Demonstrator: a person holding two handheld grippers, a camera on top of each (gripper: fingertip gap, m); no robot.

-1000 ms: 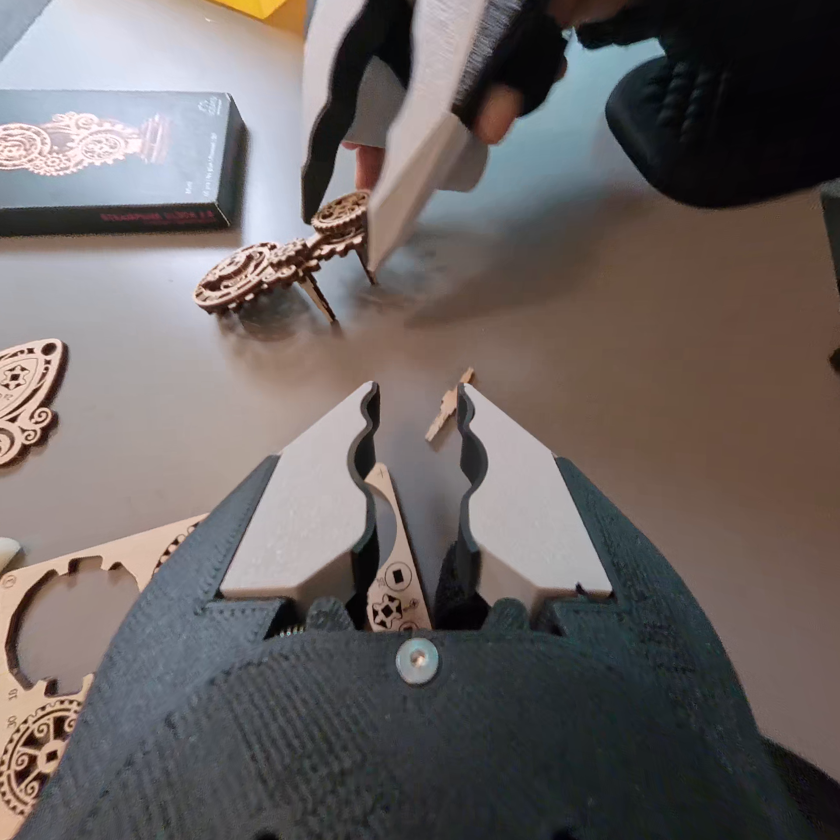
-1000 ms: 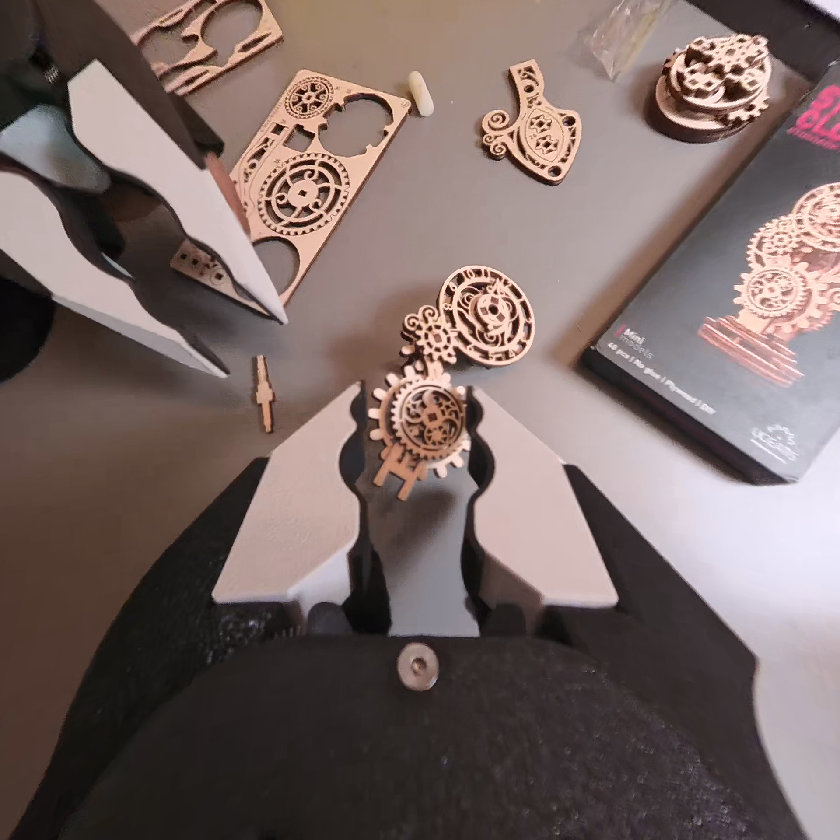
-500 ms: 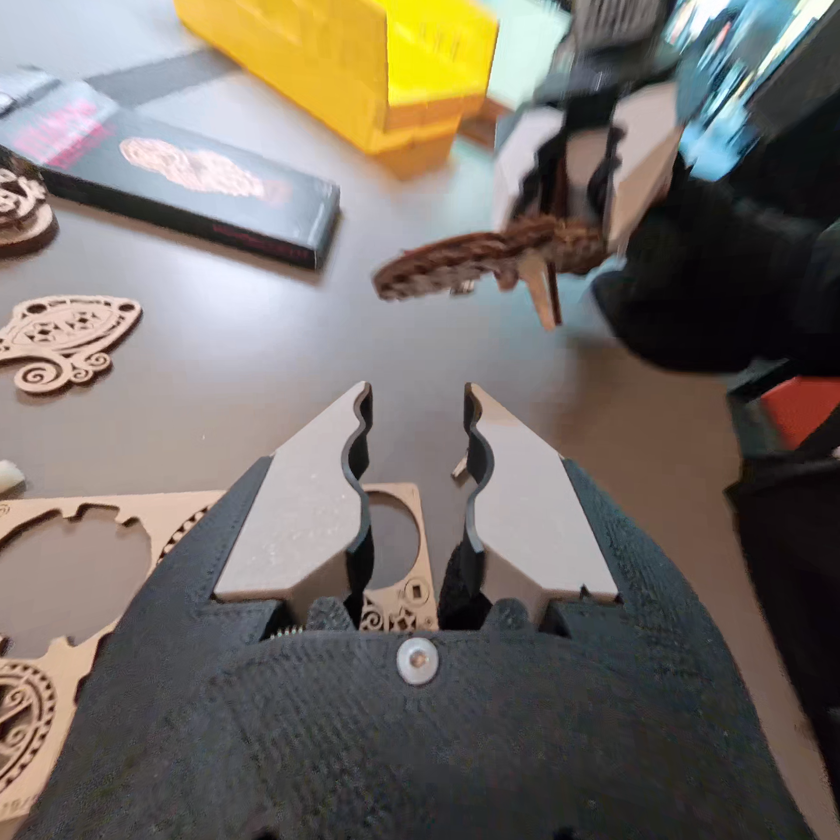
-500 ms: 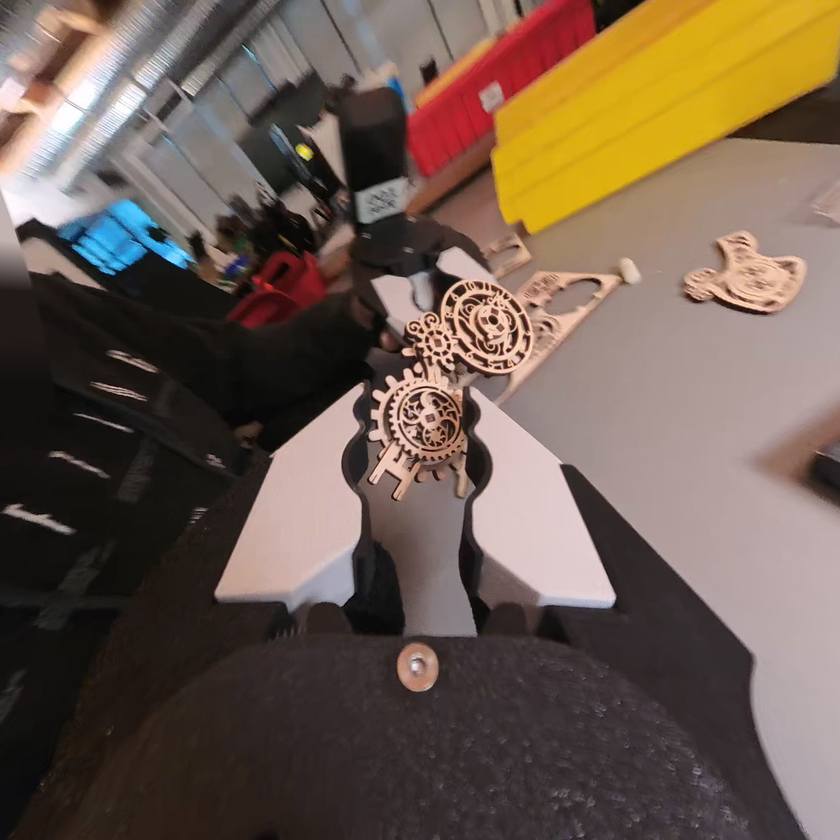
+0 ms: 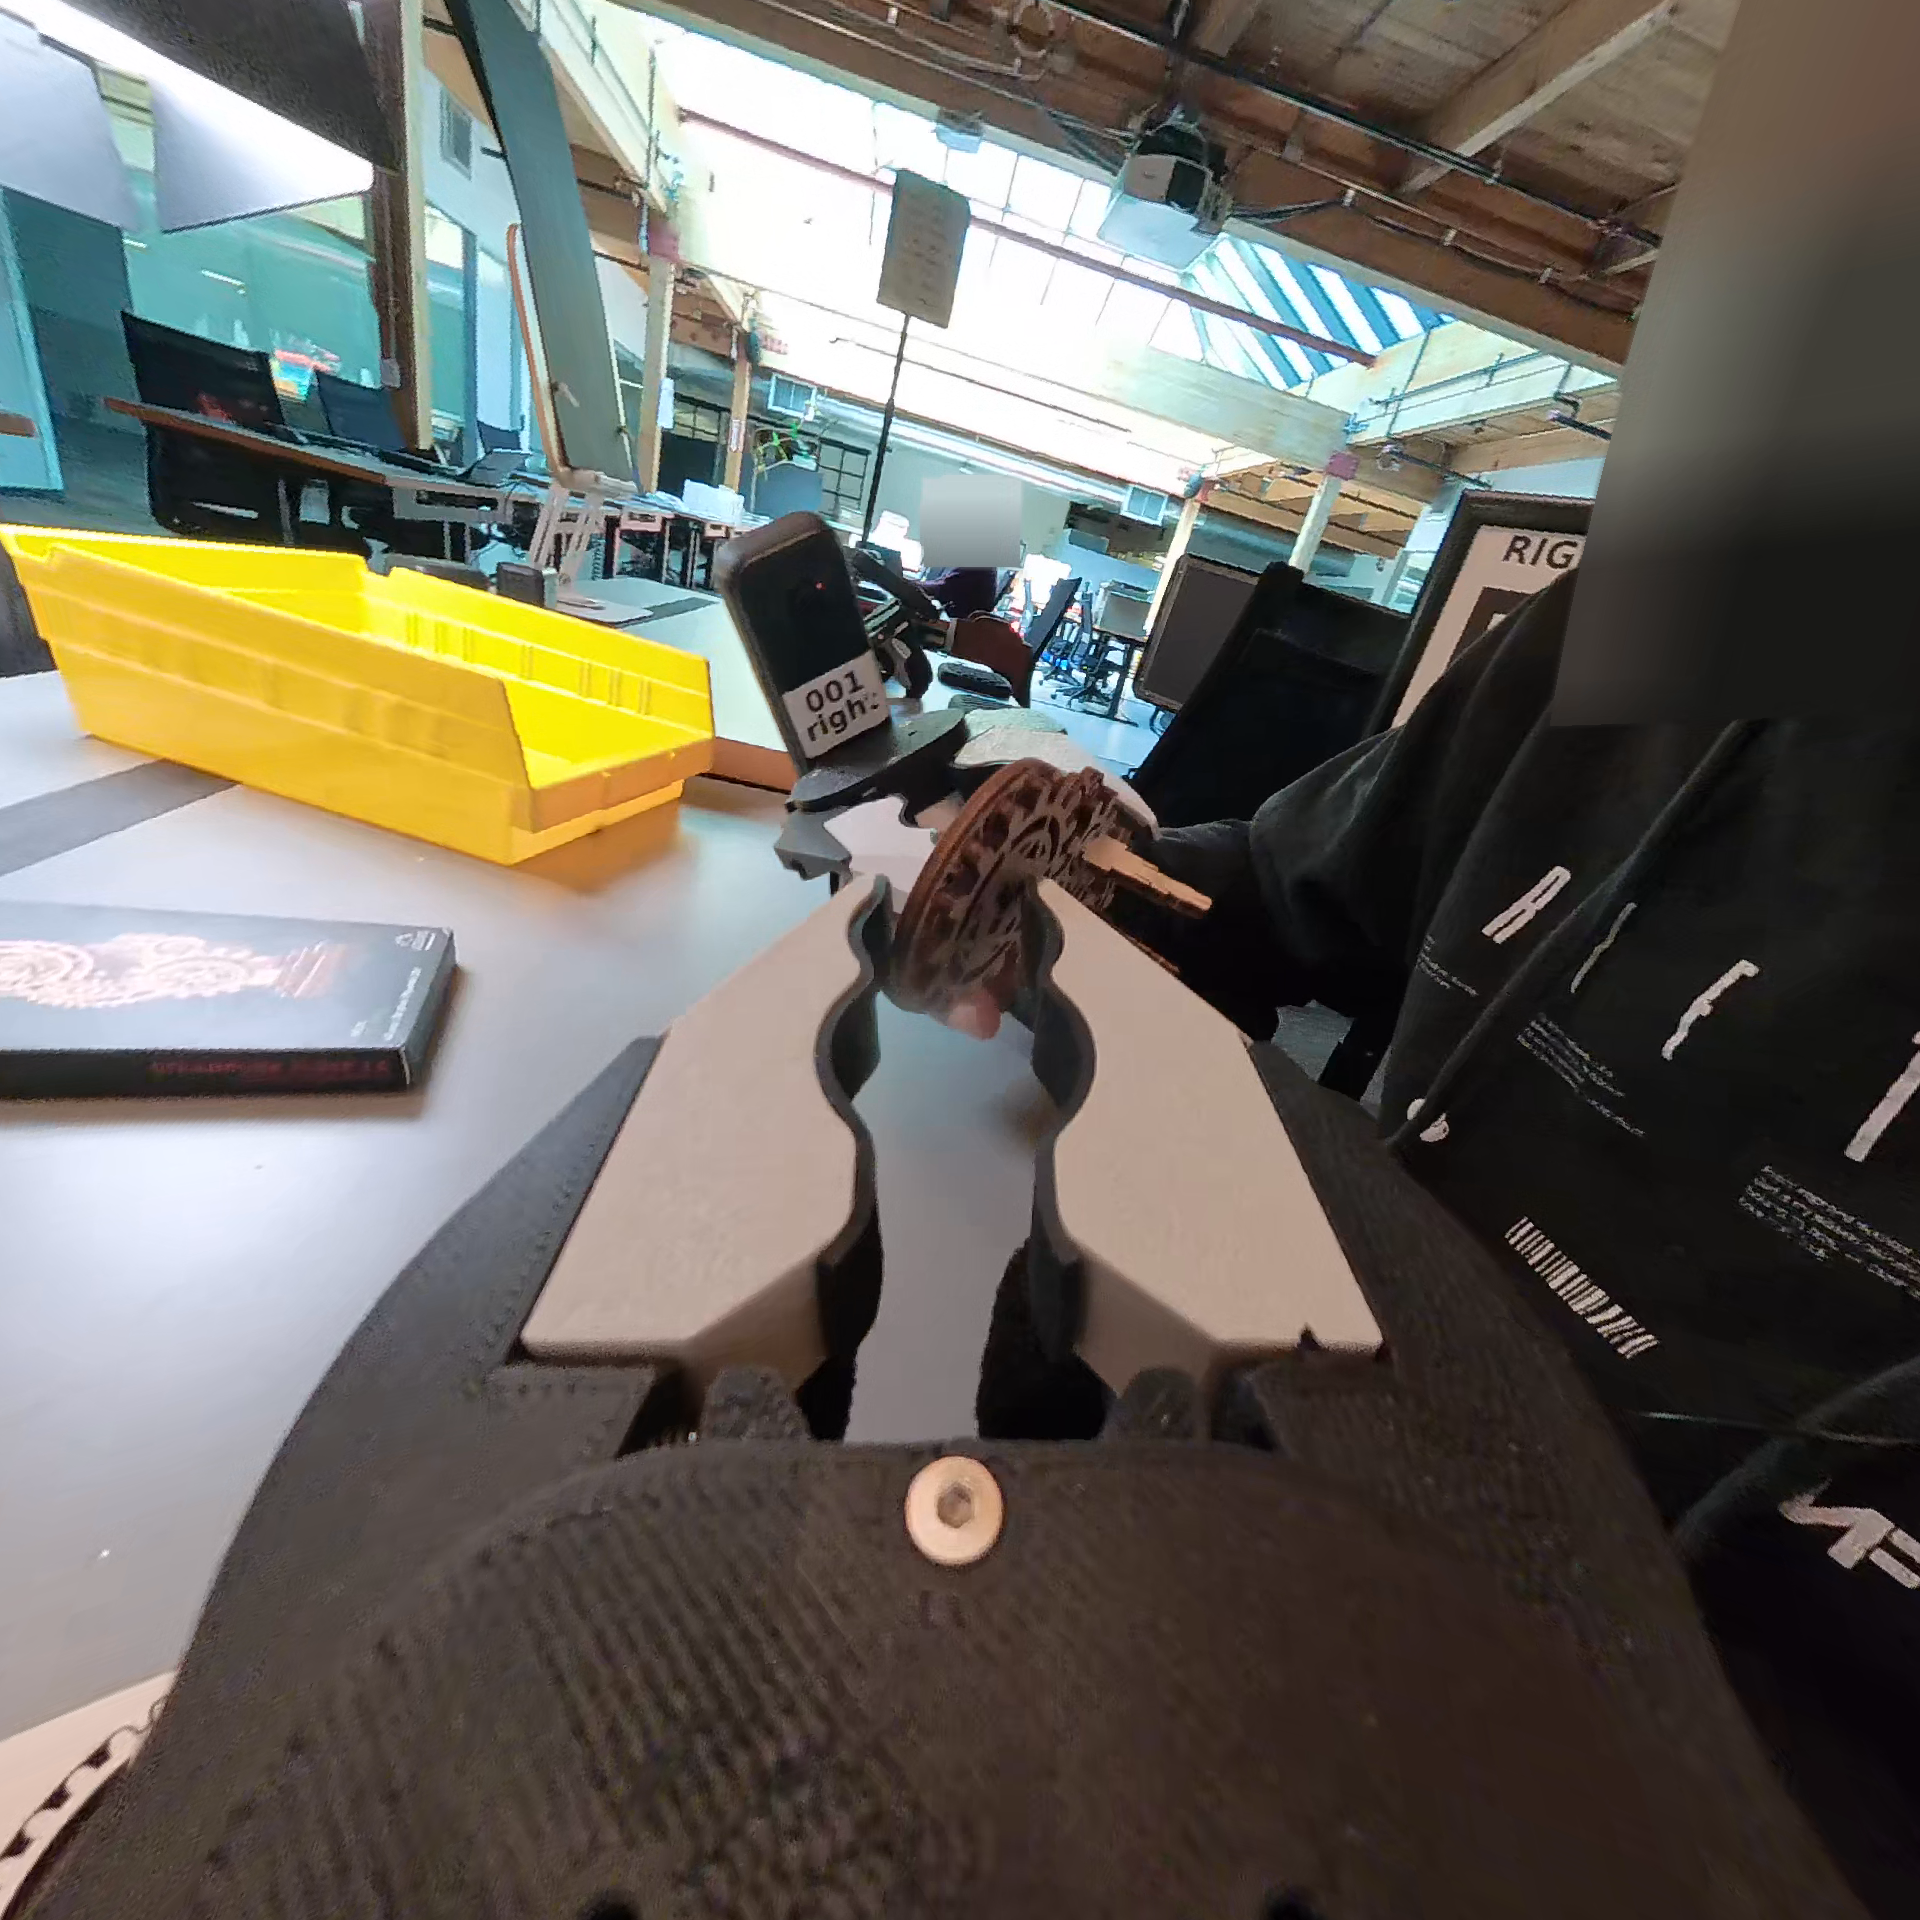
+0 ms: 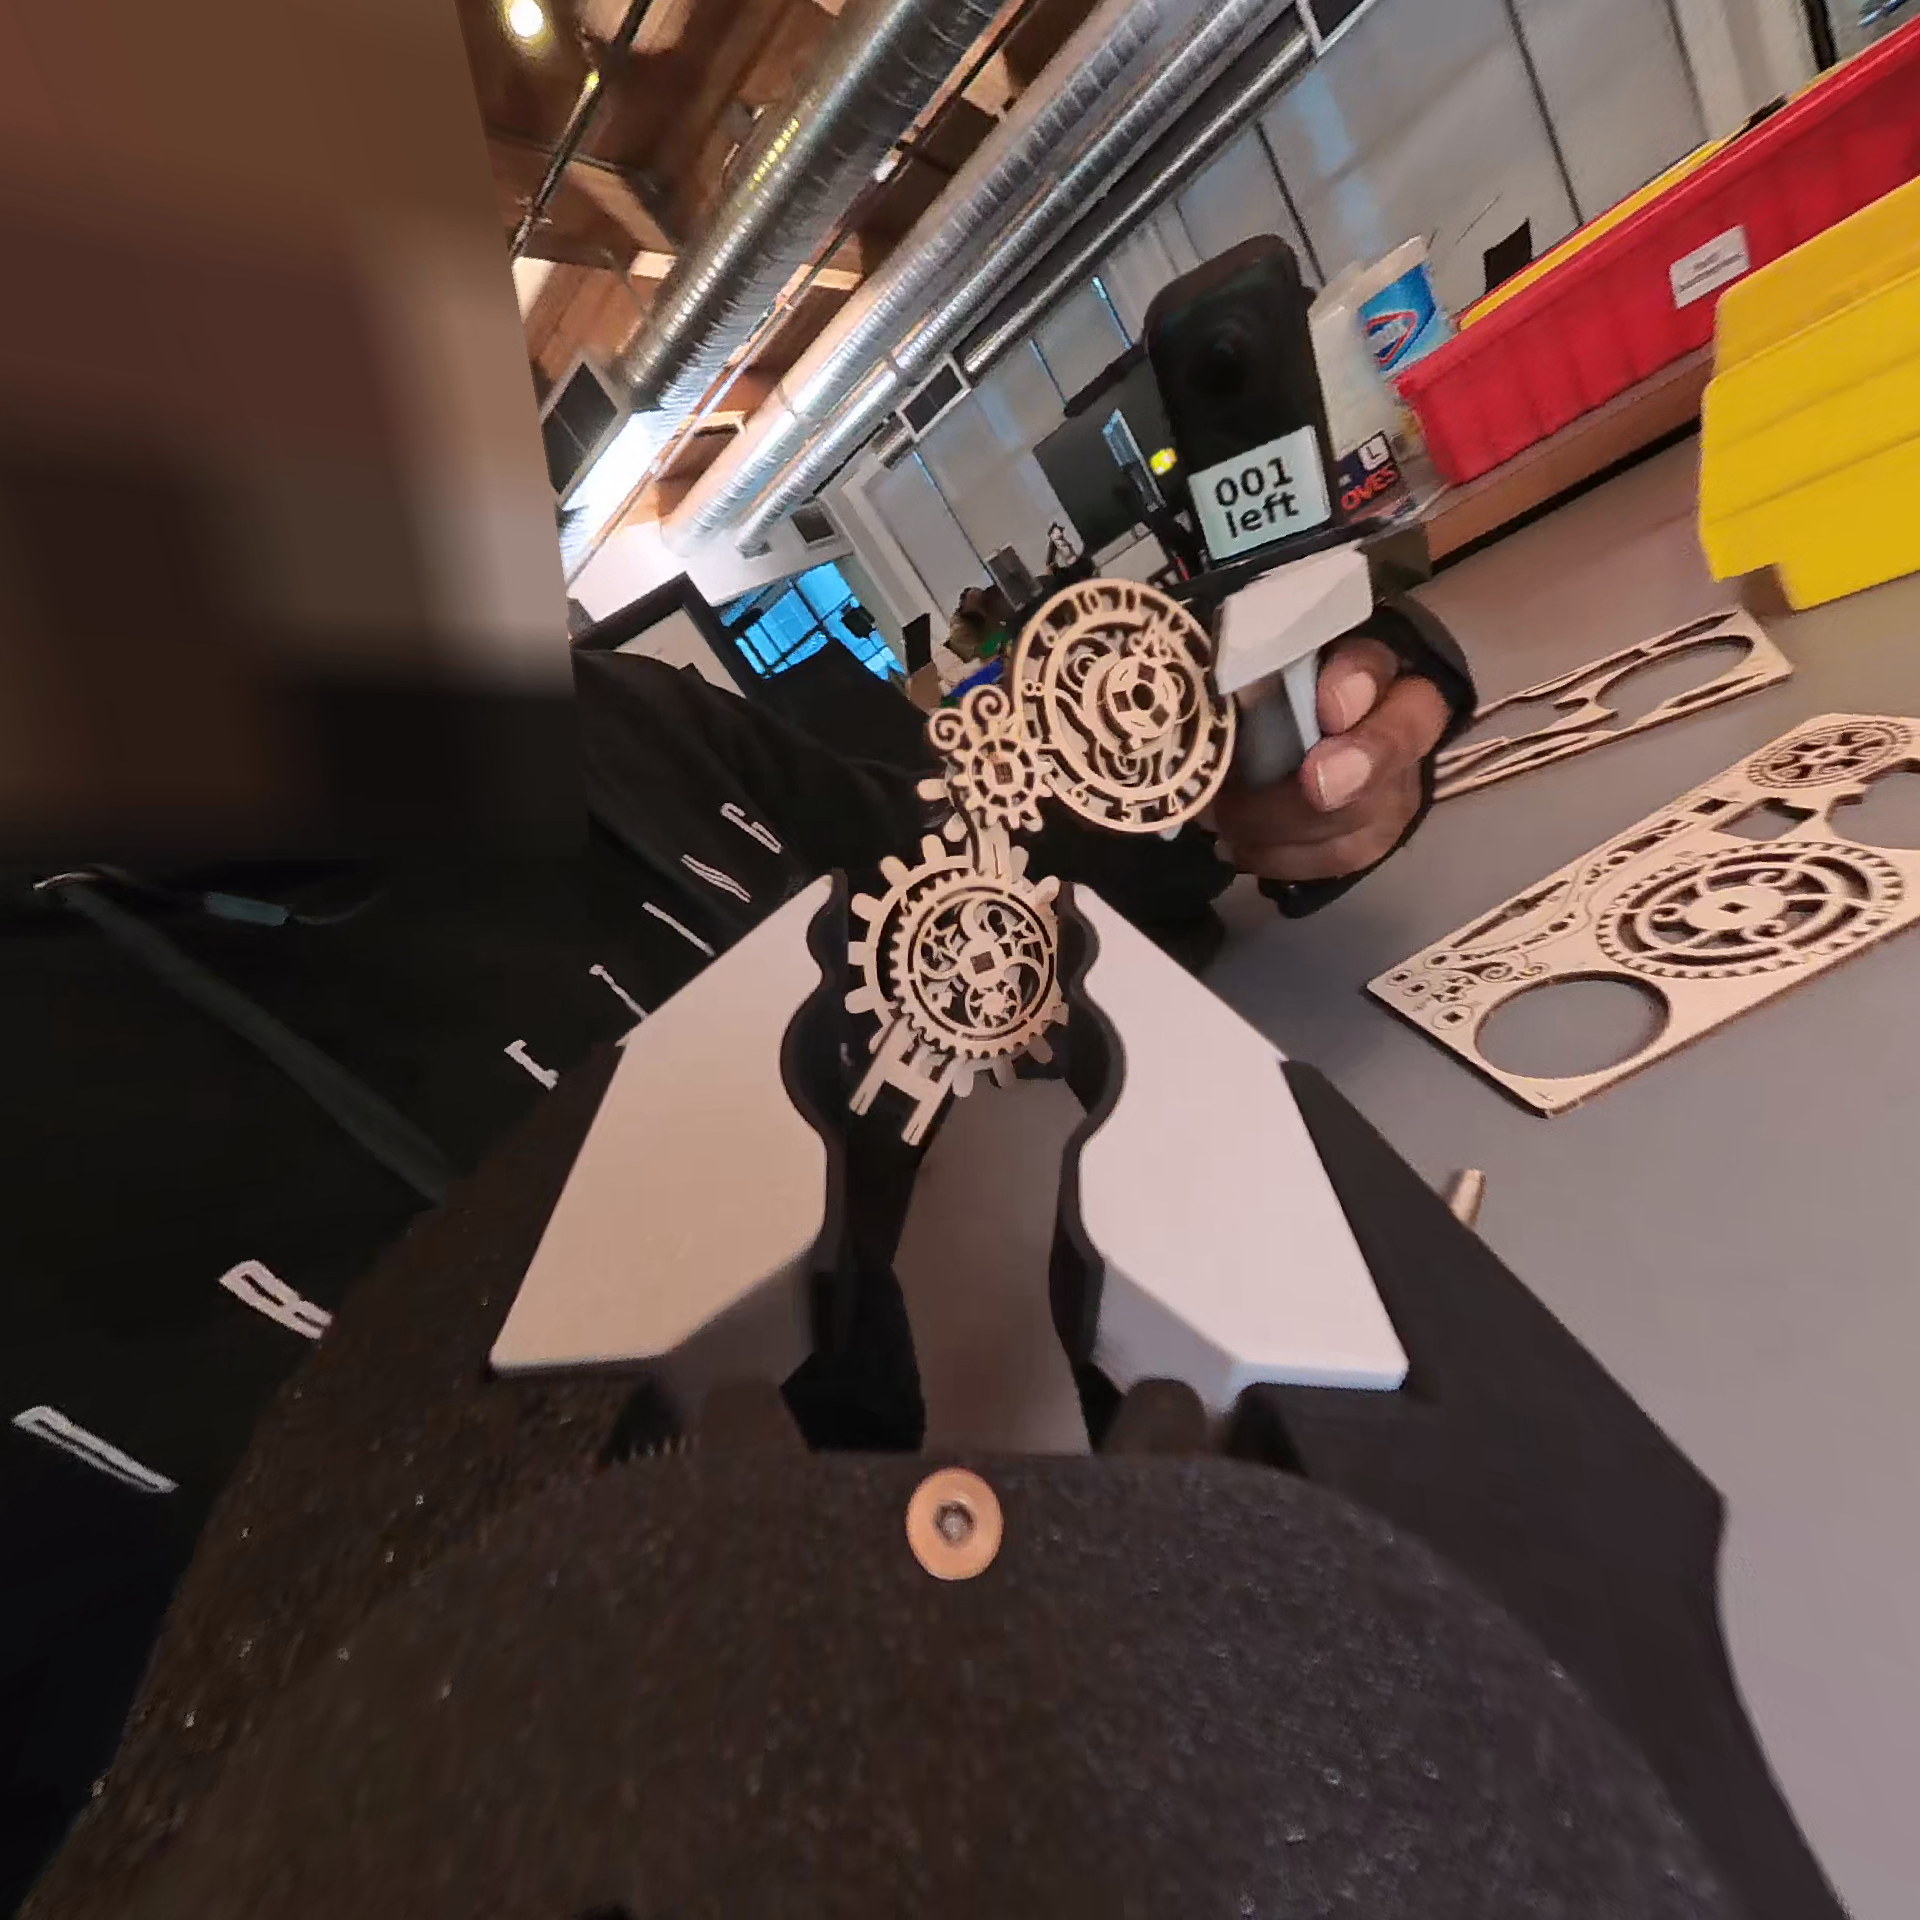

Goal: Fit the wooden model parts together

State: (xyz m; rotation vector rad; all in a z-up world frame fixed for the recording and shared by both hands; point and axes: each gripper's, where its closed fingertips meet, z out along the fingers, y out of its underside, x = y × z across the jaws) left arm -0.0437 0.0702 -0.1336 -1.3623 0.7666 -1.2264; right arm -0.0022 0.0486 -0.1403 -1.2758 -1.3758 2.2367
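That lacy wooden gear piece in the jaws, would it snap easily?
Probably fragile: the gear assembly is thin, pierced fretwork with fine teeth. Likely light, since the right gripper holds it aloft by its lower gear alone. It looks stiff, not drooping.

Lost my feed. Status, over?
Right gripper shut on gear assembly, held aloft. Left gripper open, its jaws around the dial end. Nothing in the way.

Above me run wooden ceiling beams [image 5: 1299,62] and bright skylights [image 5: 1049,281]. Silver ducts [image 6: 831,197] cross overhead, and desks with dark monitors [image 5: 208,384] fill the hall behind my grey counter [image 5: 260,1195].
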